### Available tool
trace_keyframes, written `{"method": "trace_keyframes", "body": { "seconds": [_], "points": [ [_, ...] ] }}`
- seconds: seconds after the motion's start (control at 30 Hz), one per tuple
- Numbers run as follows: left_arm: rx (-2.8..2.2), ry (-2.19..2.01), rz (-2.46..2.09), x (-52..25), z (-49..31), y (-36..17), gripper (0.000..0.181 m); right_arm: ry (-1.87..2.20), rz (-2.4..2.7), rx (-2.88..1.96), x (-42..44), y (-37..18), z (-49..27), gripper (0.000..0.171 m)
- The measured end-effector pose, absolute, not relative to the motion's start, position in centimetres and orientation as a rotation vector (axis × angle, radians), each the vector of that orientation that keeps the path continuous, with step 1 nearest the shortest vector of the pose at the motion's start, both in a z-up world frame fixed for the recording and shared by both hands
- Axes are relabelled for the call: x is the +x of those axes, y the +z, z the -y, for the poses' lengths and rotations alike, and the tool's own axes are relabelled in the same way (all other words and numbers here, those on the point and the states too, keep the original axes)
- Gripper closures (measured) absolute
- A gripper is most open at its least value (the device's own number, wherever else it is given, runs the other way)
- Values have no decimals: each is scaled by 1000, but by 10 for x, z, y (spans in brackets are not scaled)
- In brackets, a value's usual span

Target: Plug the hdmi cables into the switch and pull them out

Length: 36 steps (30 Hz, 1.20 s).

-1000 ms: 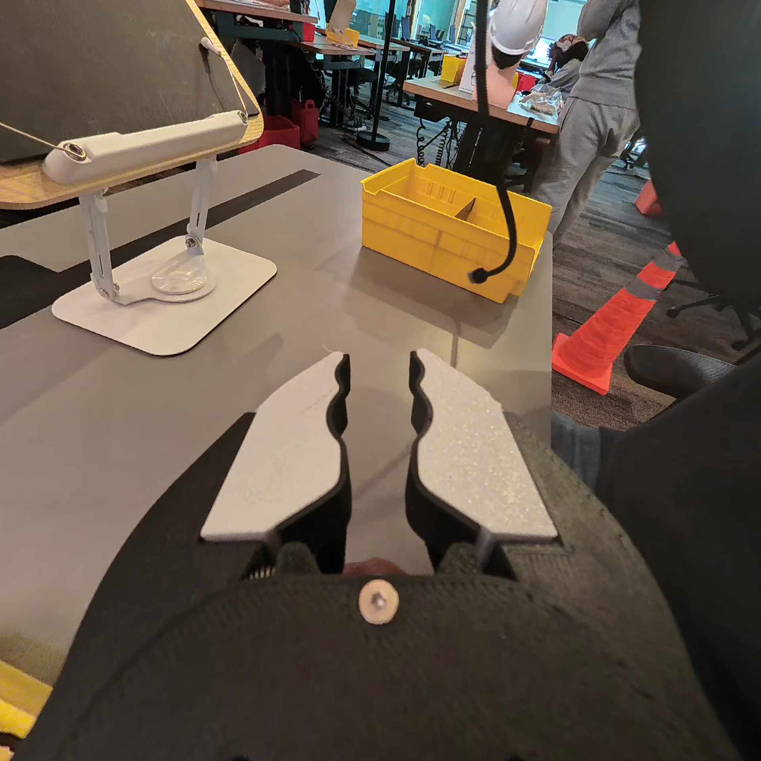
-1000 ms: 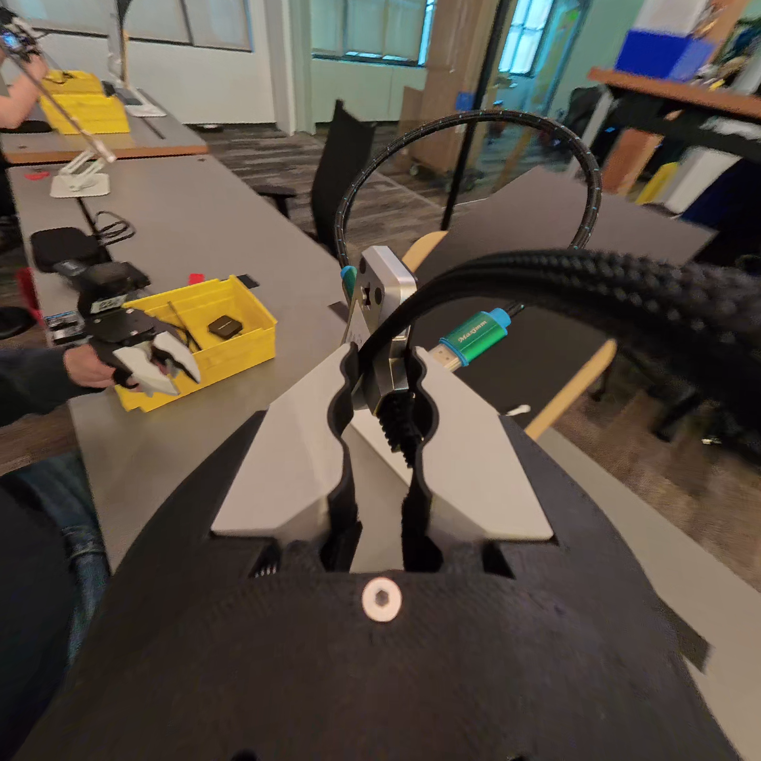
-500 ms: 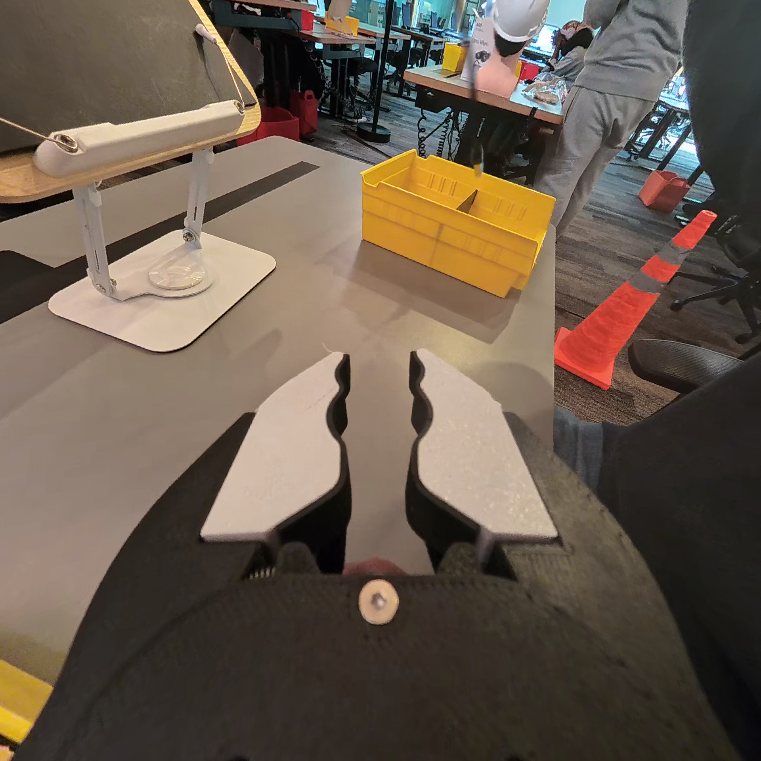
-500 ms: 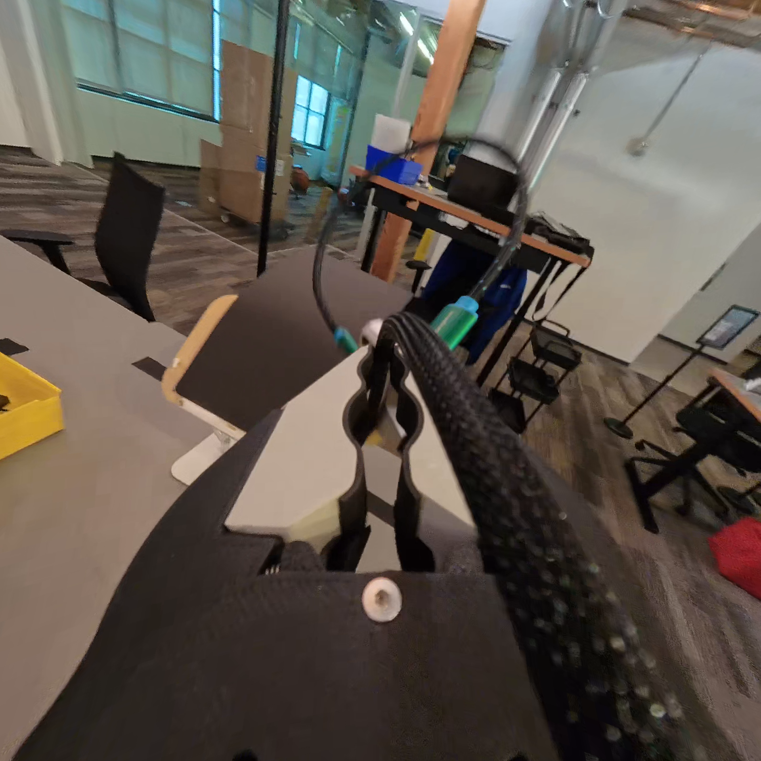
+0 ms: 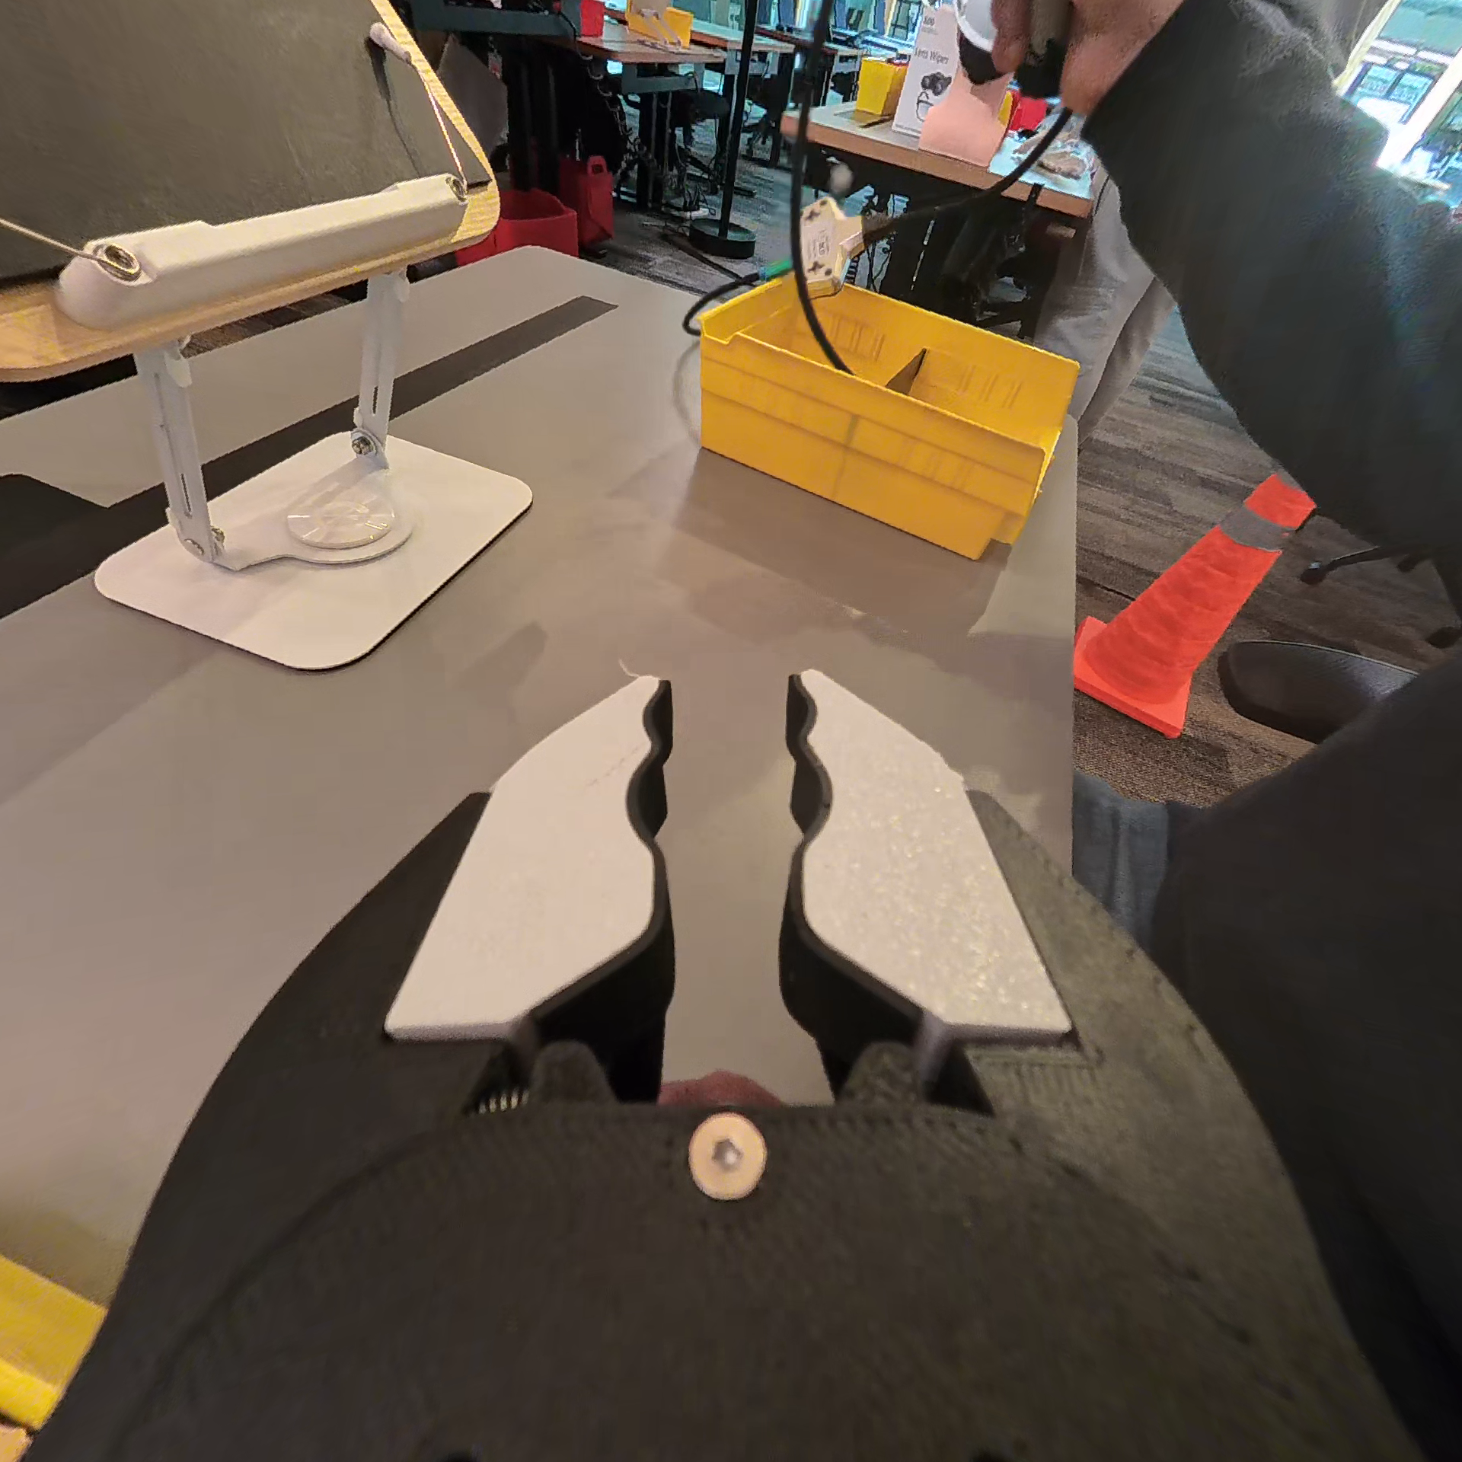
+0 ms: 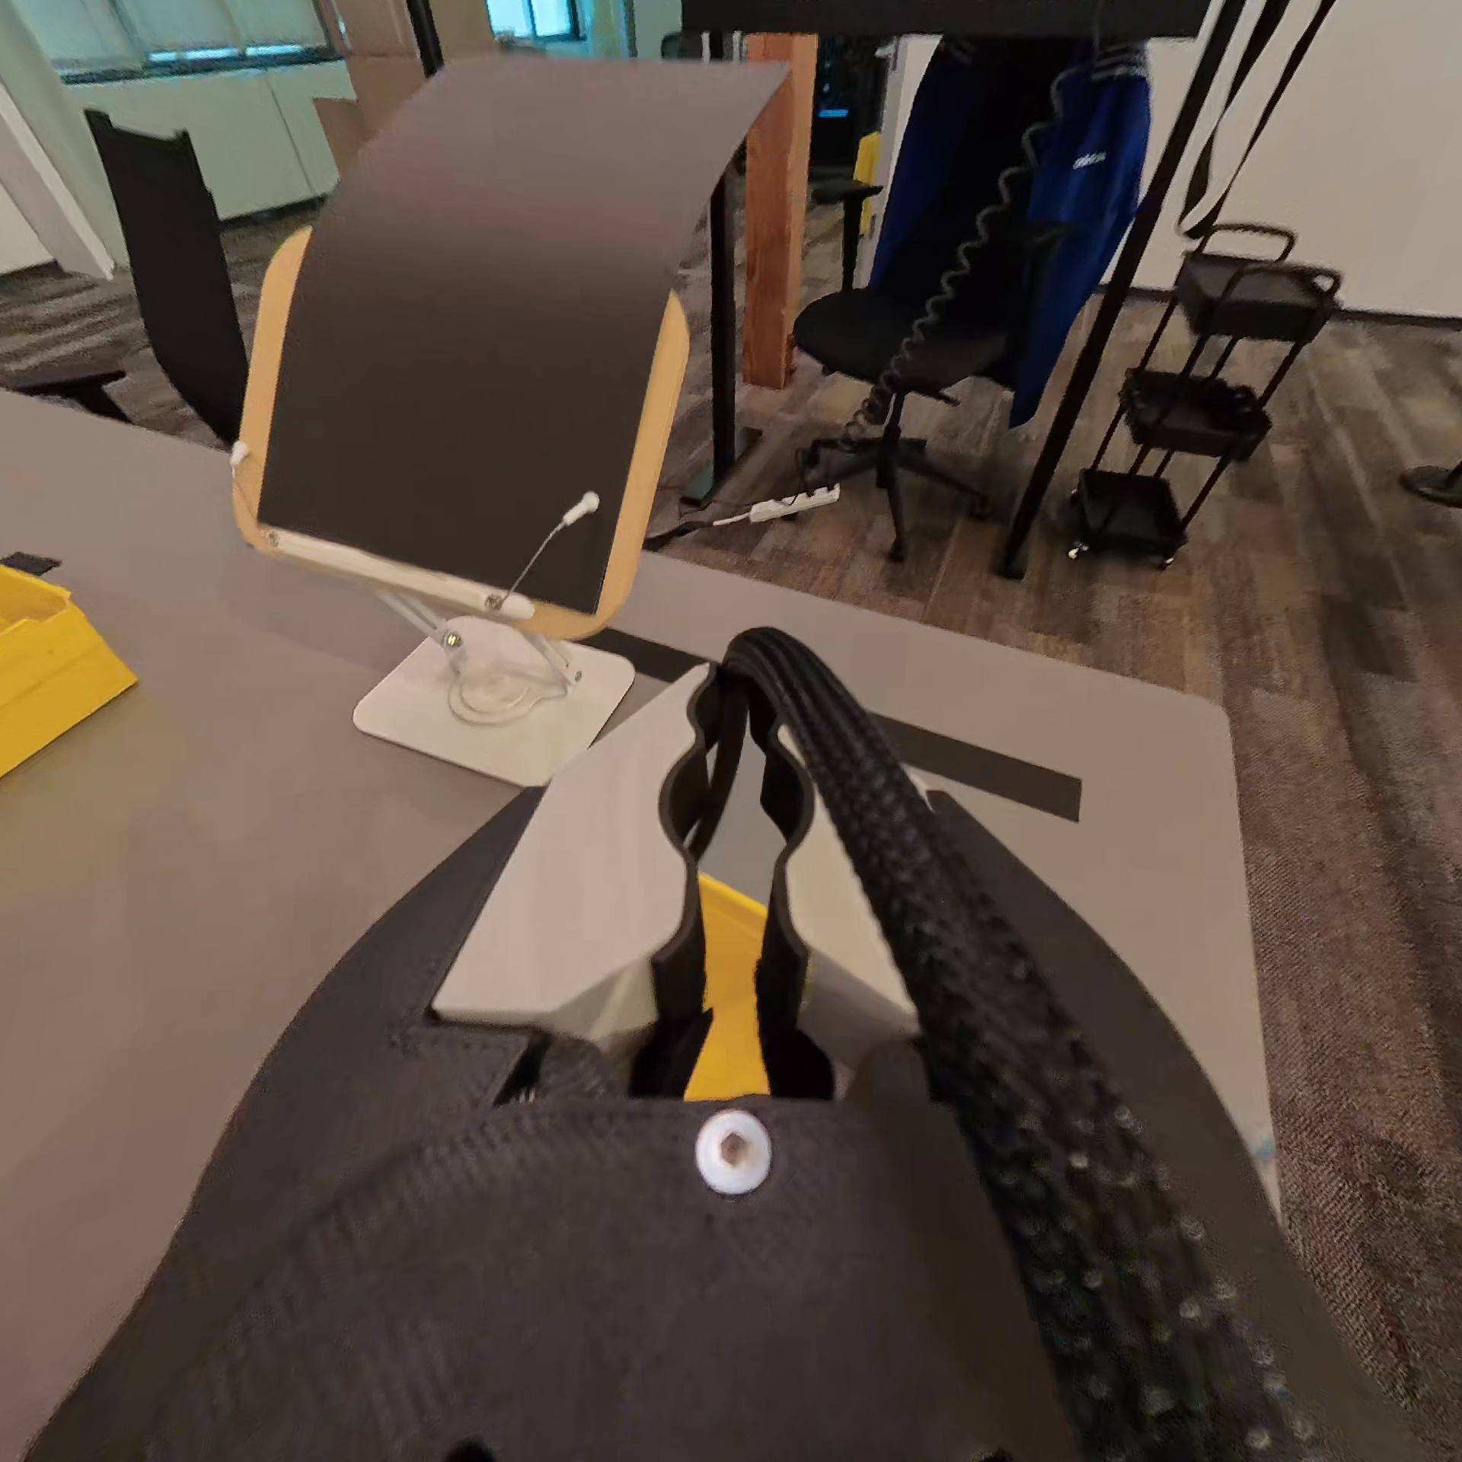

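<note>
My left gripper (image 5: 728,696) is open and holds nothing, low over the grey table (image 5: 554,601). In the left wrist view, the small silver switch (image 5: 824,249) hangs in the air from thin black cables (image 5: 803,158) above the yellow bin (image 5: 878,427). A hand in a dark sleeve (image 5: 1234,198) holds the cables up from the top right. In the right wrist view, my right gripper (image 6: 732,684) is shut on a black braided cable (image 6: 910,870) at its fingertips. The cable arches back over the right finger towards the camera. The switch is hidden in this view.
A white tablet stand with a wood-edged black board (image 5: 237,253) is on the table to the left, and also shows in the right wrist view (image 6: 475,356). An orange cone (image 5: 1187,609) stands on the floor beyond the table's right edge. Office chairs and a black cart (image 6: 1187,395) stand farther off. Some 50 centimetres of space lies between my two pairs of fingers.
My right gripper rose and swung round with the cable in it. The switch left its fingertips' view and now dangles over the yellow bin. My left gripper stayed still and open.
</note>
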<state>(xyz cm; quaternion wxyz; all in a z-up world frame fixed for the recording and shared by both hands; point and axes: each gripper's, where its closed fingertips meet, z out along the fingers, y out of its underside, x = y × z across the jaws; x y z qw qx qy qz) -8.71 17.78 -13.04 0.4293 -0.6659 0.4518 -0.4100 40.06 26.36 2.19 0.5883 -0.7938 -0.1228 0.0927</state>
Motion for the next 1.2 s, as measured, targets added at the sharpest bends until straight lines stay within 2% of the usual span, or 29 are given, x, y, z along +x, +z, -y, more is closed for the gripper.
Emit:
{"method": "trace_keyframes", "body": {
  "seconds": [0.1, 0.43, 0.53, 0.63, 0.93, 1.2],
  "points": [
    [-1666, -1018, -1135, -86, -178, -132, 154, 265, 290, -1875, 397, 5, -256, 171],
    [-1674, -997, -1157, -83, -177, -136, 154, 372, 284, -2180, 400, -101, -238, 171],
    [-1677, -991, -1163, -82, -176, -137, 154, 347, 347, -2208, 393, -109, -238, 171],
    [-1678, -986, -1164, -82, -176, -137, 154, 321, 375, -2119, 387, -71, -242, 171],
    [-1677, -981, -1168, -82, -176, -137, 154, 106, 207, -1729, 437, 101, -270, 171],
    [-1682, -982, -1169, -81, -177, -139, 154, 132, 90, -1527, 460, 169, -284, 171]
  ]
}}
